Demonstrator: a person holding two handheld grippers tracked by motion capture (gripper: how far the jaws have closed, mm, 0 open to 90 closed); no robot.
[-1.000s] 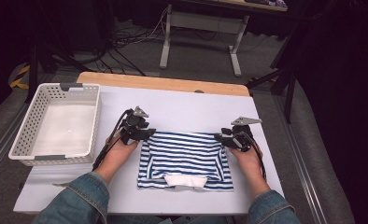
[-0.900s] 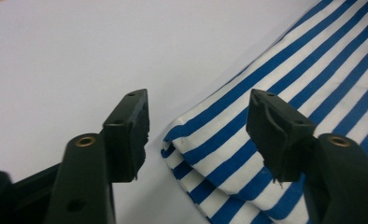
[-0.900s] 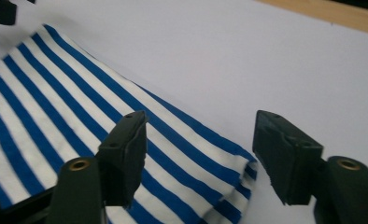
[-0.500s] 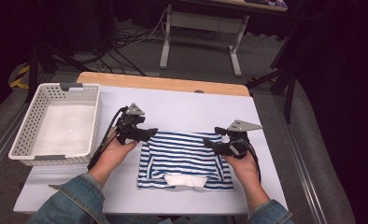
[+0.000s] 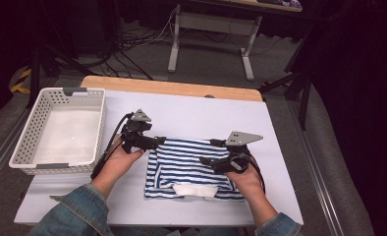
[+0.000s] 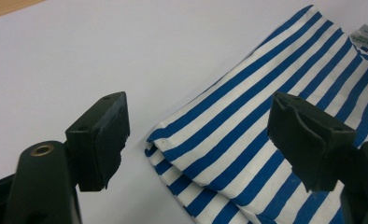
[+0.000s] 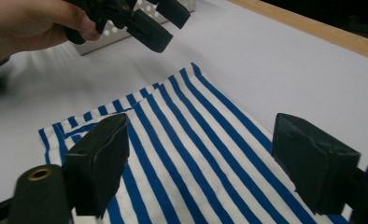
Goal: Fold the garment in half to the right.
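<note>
A white table (image 5: 191,115) is filling the middle of the high view, with a white basket (image 5: 59,130) sitting at its left and a folded blue-and-white striped garment (image 5: 186,164) lying at lower centre. The left gripper (image 5: 157,141) is hovering at the garment's upper left corner, its jaws having just been opening and standing apart with nothing clamped. The right gripper (image 5: 206,161) is hovering over the garment's right half, its jaws likewise having just been opening, apart and empty.

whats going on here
A person is folding a striped shirt on a white table, with a gripper in each hand. Both the left gripper and the right gripper have just been opening; nothing is between their fingers. The shirt lies folded, and a white basket sits at the left.
</note>
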